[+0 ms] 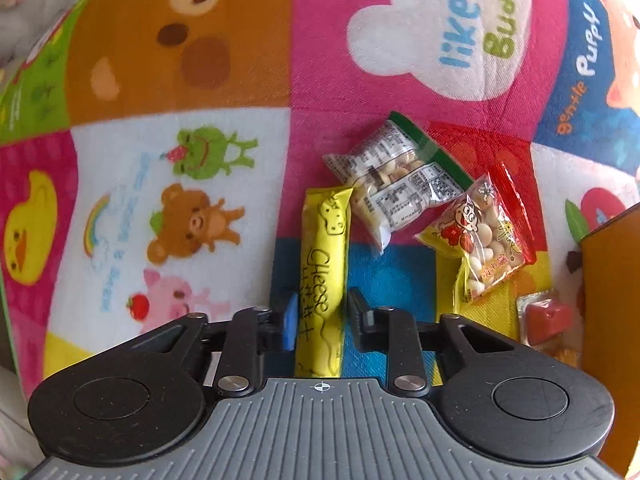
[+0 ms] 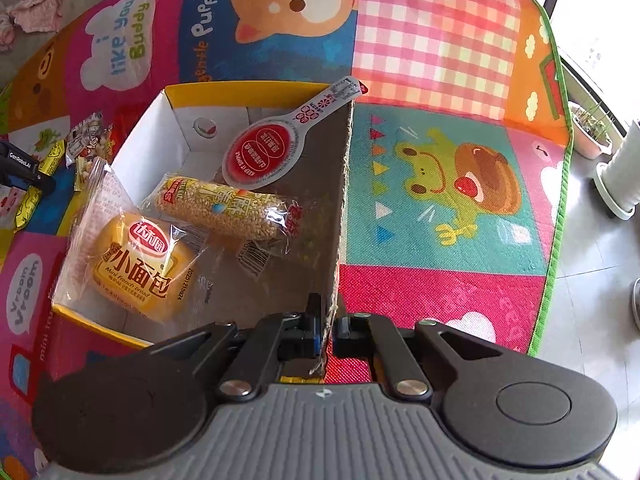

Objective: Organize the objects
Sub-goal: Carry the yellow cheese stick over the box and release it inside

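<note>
Yellow wrapping marked "Cheese" runs between the fingers of the left gripper (image 1: 320,320): this cheese stick (image 1: 323,280) lies on the play mat (image 1: 180,80), its near end hidden under the gripper body. The blue pad touches its left edge, while on the right a thin gap seems to remain, so a firm grip cannot be confirmed. Just beyond it lie a clear biscuit bag (image 1: 394,178) touching the stick's far tip, a red-and-yellow snack bag (image 1: 482,236) beside that, and a red jelly cup (image 1: 546,322) near the orange box side (image 1: 608,300), which is cut off at the frame edge.

The right gripper (image 2: 329,330) is clamped on the cardboard wall (image 2: 340,200) of the box. Inside lie a mini bread pack (image 2: 136,264), a grain bar (image 2: 224,210) and a red spoon-shaped label (image 2: 260,148); the wall hides the box's right floor.
</note>
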Demonstrator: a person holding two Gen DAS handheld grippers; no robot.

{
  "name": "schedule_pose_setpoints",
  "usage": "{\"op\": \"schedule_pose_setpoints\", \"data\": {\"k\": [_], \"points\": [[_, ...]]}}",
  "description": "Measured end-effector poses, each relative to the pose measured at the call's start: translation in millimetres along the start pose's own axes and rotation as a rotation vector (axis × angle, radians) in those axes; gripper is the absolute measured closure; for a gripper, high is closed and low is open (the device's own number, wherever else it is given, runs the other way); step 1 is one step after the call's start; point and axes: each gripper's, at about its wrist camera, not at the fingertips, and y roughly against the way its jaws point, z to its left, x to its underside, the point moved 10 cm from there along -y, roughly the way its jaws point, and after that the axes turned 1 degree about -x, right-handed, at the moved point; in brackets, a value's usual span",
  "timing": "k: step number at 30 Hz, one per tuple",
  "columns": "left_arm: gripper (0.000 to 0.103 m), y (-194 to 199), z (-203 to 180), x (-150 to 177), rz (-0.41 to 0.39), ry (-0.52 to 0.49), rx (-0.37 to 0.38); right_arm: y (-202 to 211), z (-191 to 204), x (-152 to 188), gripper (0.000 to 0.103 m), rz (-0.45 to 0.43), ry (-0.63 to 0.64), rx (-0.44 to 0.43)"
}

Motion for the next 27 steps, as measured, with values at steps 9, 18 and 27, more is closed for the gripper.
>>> {"op": "schedule_pose_setpoints", "data": {"k": [9,18,27], "points": [[0.078,30.4,-16.8,58.2,0.062,-0.011,0.091,31.9,-1.4,-1.4,0.098,-0.016,0.008,-0.021],[0.078,102.7,-61.6,117.1,0.073,0.03,0.251,38.4,0.4,5.9,0.099,-0.043,0.01,-0.03],[0.078,196.6,-88.6,151.1,0.184,-0.019,0.239,29.2,-8.1,1.5,0.098,0.041,-0.075,-0.072]]}}
